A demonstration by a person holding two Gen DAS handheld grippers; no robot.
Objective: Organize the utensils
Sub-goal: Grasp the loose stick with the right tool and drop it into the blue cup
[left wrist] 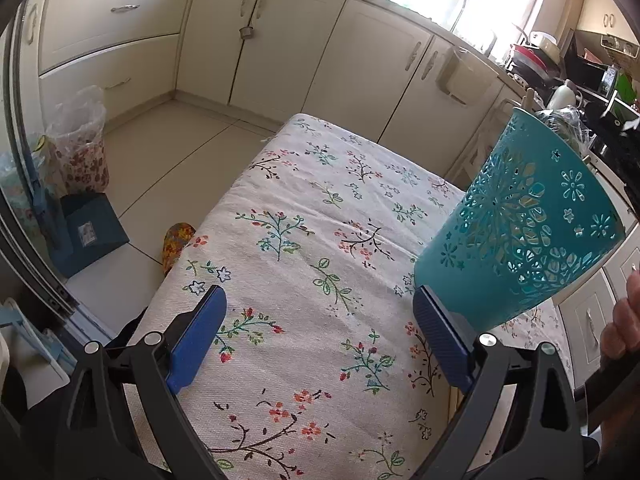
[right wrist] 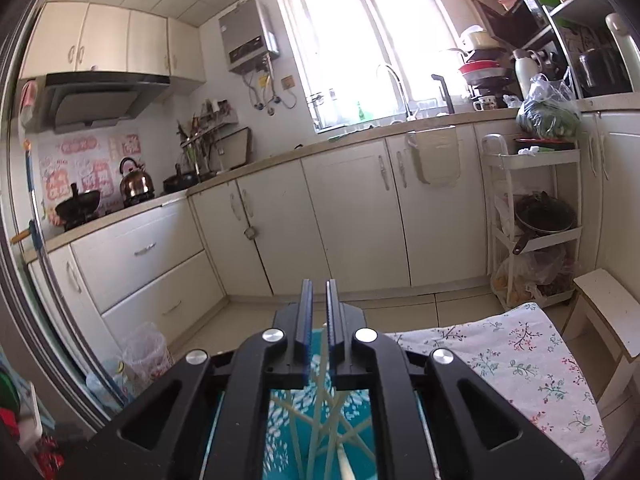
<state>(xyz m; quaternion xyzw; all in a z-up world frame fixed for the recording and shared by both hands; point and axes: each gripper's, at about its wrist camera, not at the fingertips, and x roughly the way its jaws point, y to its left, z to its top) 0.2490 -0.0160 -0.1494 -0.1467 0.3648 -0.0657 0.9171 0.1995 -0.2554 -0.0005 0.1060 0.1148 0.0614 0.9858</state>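
A teal perforated utensil holder (left wrist: 524, 232) hangs tilted in the air above the right side of the floral-clothed table (left wrist: 304, 264). My left gripper (left wrist: 320, 320) is open and empty above the cloth, its right finger (left wrist: 440, 336) just below the holder's base. In the right wrist view, my right gripper (right wrist: 318, 312) is shut on the rim of the teal holder (right wrist: 280, 412), and I look down into it. Several pale chopsticks (right wrist: 320, 412) stand inside the holder.
Cream kitchen cabinets (left wrist: 280, 48) line the far wall. A floral bin with a plastic bag (left wrist: 82, 148) and a blue dustpan (left wrist: 90, 236) stand on the floor at the left. A white rack (right wrist: 532, 220) and a small stool (right wrist: 604, 312) stand at the right.
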